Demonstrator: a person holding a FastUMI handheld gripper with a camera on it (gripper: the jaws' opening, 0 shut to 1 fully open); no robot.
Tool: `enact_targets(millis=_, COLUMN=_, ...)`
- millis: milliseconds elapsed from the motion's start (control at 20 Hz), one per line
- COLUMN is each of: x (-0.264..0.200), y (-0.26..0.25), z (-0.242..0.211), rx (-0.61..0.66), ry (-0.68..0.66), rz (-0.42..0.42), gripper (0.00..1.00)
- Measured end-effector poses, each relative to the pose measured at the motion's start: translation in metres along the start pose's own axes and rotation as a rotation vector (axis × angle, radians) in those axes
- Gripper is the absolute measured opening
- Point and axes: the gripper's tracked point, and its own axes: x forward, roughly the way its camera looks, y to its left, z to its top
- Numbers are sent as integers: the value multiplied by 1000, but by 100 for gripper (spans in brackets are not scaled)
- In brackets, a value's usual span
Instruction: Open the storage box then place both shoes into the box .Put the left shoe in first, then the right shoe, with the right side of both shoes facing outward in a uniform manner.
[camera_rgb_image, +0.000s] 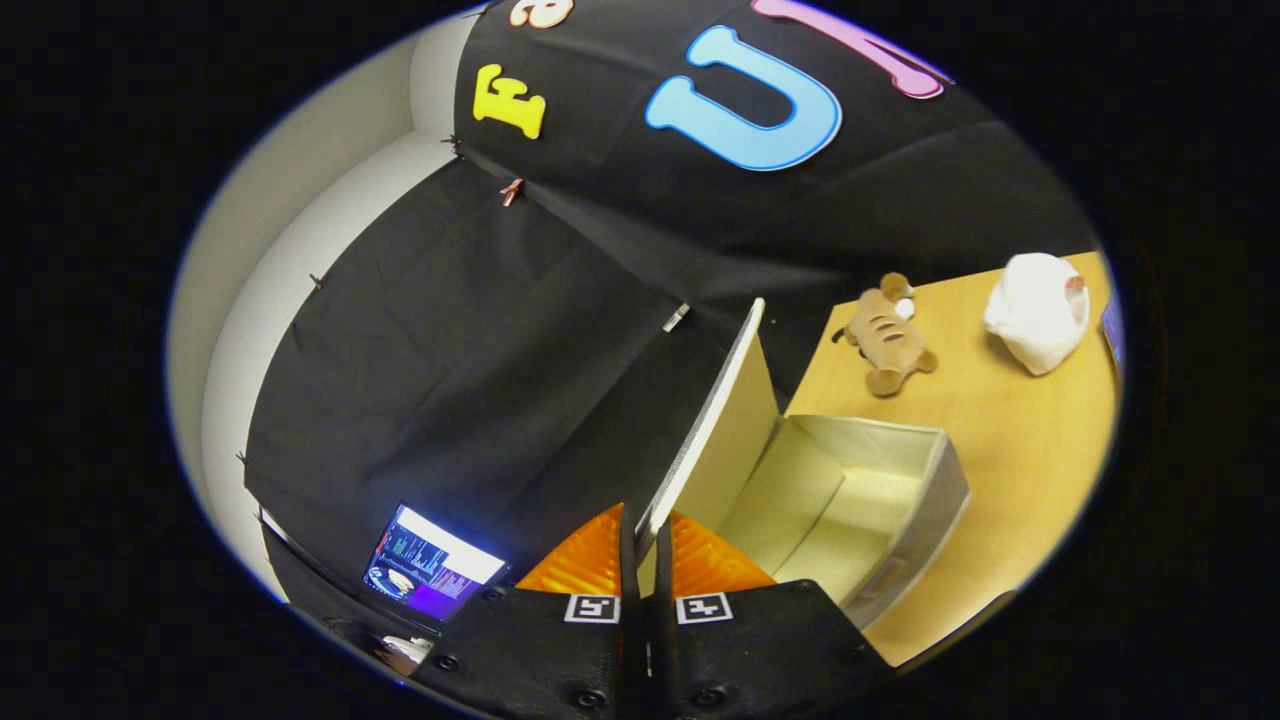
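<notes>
In the gripper view, your tool (646, 540) is clenched on the lid (712, 420) of the storage box (880, 510). The two orange fingers (585, 558) sit close together with only a thin slot between them, and the lid's near edge runs down into that slot, so both fingers press on it from either side. You have the whole view tilted, so the surface (1010, 450) slopes across the picture.

The lid stands raised, a pale flat panel rising from between the fingers and pointing away toward the booth's black cloth wall (480, 330). It is swung well clear of the box's opening. Just ahead of the fingers and to the side of the lid, the box lies open: you see into its cream-coloured interior, its floor and inner walls bare, and its grey outer wall faces the wooden surface.

Beyond the box, on that same surface, a small brown plush toy (888, 338) lies near the cloth wall. Well apart from it, further along the surface, sits a white rounded thing (1038, 310); it may be one of the shoes, but you cannot tell from here.

On the other side of your fingers, close to the tool's black body, a lit screen (435, 565) glows against the cloth. Past the cloth's edge you see a plain white wall (250, 270).
</notes>
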Motion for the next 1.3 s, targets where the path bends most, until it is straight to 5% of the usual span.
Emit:
enact_targets(millis=450, x=110, y=53, z=-6, rx=-54, ry=56, rz=39, gripper=6)
enact_targets(millis=800, x=154, y=57, z=-27, rx=-85, ry=73, rz=30, gripper=17)
enact_targets(millis=1050, x=153, y=28, z=-47, rx=-186, ry=136, rz=-53, gripper=68)
enact_targets(millis=1300, x=139, y=10, z=-51, rx=-227, ry=132, rz=-108, gripper=91)
